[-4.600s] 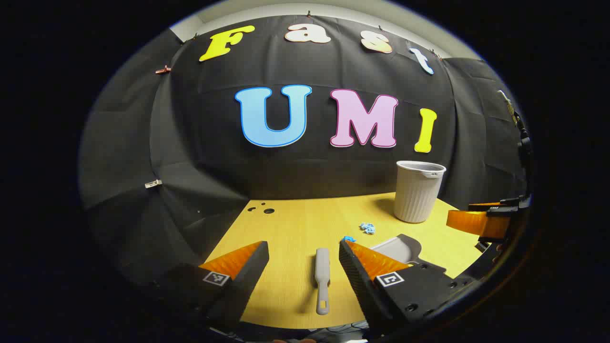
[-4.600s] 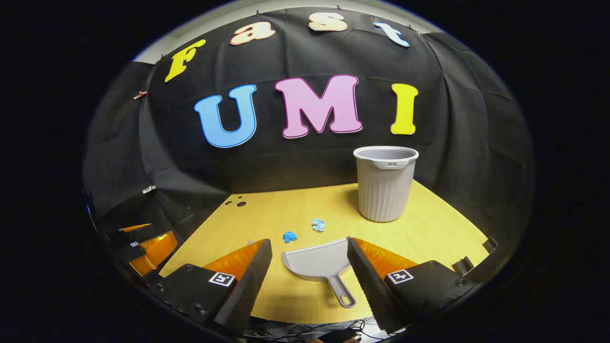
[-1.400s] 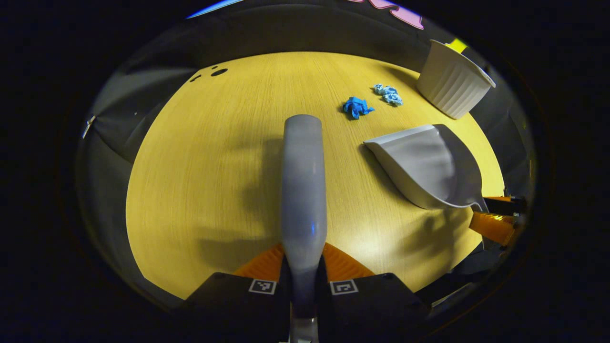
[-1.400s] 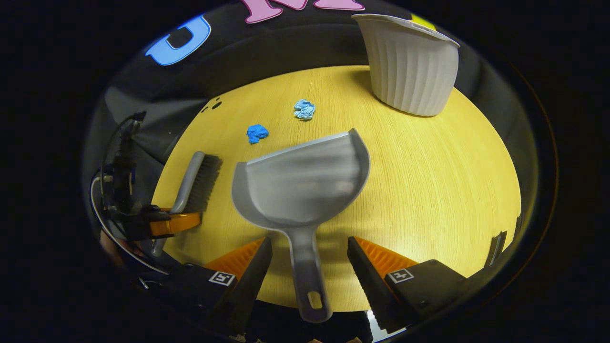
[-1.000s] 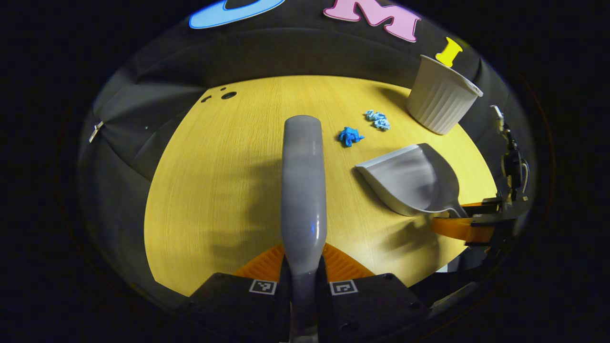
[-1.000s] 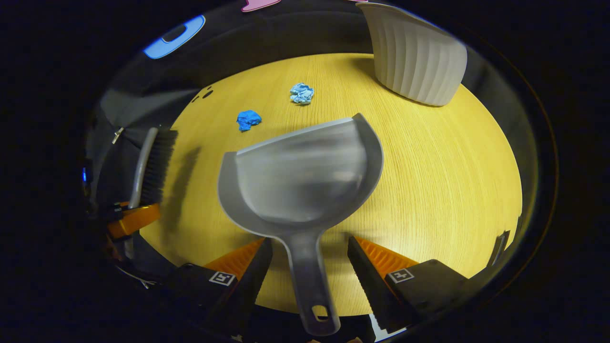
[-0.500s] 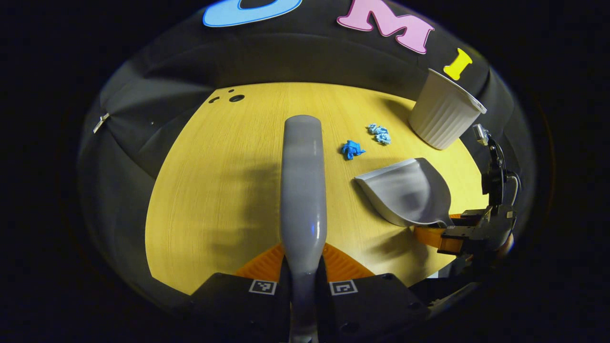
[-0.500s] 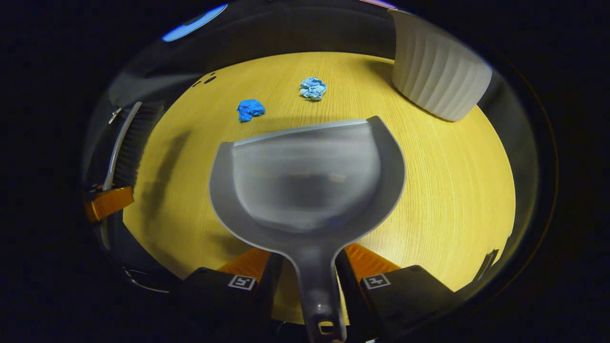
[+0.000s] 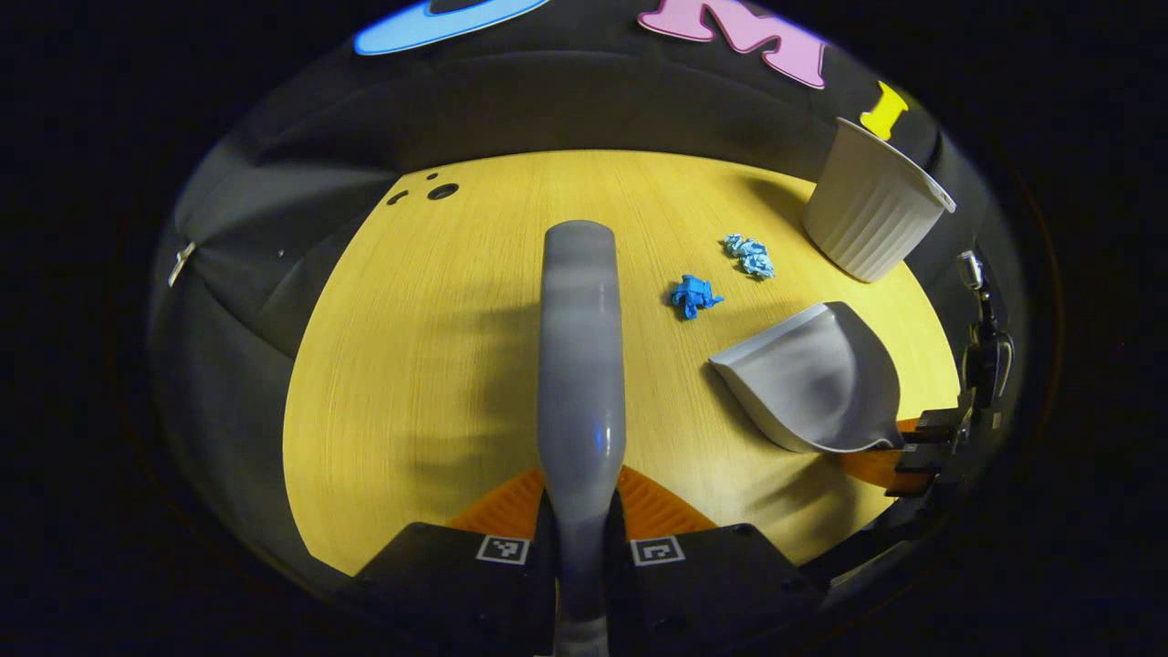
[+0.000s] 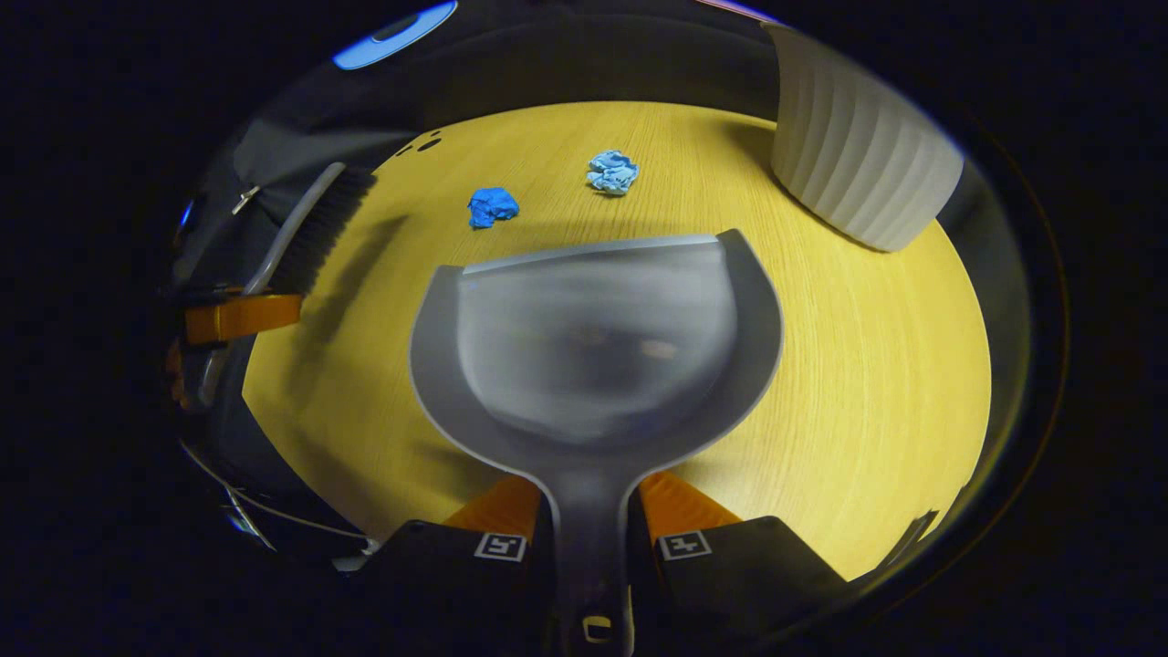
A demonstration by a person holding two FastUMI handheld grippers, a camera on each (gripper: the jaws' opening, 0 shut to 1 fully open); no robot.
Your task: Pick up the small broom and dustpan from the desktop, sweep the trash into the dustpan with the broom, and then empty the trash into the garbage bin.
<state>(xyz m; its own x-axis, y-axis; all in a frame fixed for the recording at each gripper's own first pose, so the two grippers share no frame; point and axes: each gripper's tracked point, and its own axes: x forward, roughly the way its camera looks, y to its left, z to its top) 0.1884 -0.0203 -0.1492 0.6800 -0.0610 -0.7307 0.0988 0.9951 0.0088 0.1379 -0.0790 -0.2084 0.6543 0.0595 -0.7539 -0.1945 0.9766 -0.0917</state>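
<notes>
My left gripper is shut on the handle of the small grey broom, which sticks straight ahead above the yellow desktop. In the right gripper view the broom hangs at the far left, bristles toward the table. My right gripper is shut on the handle of the grey dustpan, whose mouth faces two crumpled paper balls, a dark blue one and a pale blue one. In the left gripper view the dustpan sits right of the broom, the balls beyond it.
A ribbed white garbage bin stands at the back right of the desktop, close behind the pale ball. Small dark holes mark the table's far left corner. Black cloth walls surround the table.
My right gripper has shut on the dustpan handle, which it straddled open a second ago, and the pan now sits centred ahead of it. The left gripper keeps the broom raised.
</notes>
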